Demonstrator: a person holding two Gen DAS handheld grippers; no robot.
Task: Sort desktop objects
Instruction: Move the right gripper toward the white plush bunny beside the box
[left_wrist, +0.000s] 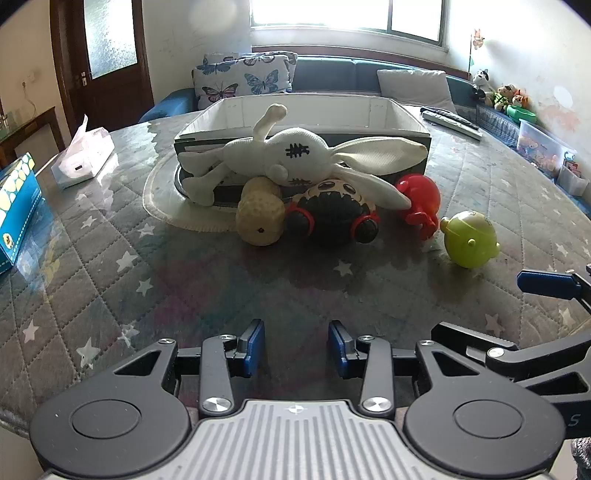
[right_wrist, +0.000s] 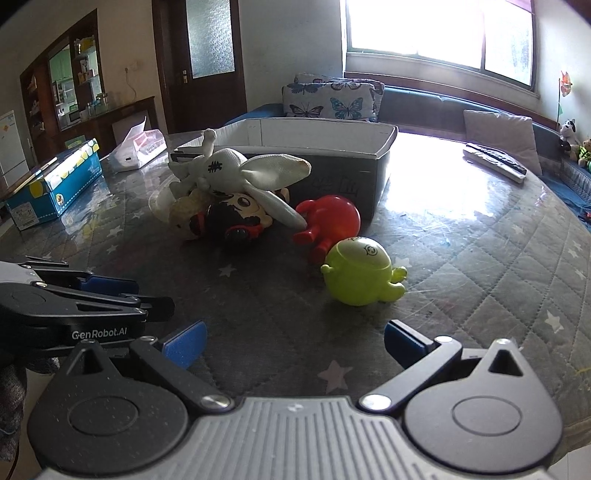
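A white plush rabbit (left_wrist: 295, 158) lies against the front of an open box (left_wrist: 303, 110) and over a beige knobbly toy (left_wrist: 260, 210) and a black and red doll (left_wrist: 332, 218). A red figure (left_wrist: 421, 203) and a green figure (left_wrist: 469, 240) lie to the right. My left gripper (left_wrist: 296, 347) is open and empty, short of the pile. My right gripper (right_wrist: 295, 343) is open and empty, close in front of the green figure (right_wrist: 360, 271). The rabbit (right_wrist: 236, 170), the red figure (right_wrist: 330, 221) and the box (right_wrist: 332, 147) also show in the right wrist view.
A blue carton (left_wrist: 16, 206) and a tissue pack (left_wrist: 83, 155) lie at the left. Remote controls (left_wrist: 450, 120) lie at the far right. A sofa with cushions (left_wrist: 243, 77) stands behind the table. The quilted star-print cover (left_wrist: 110, 295) spans the table.
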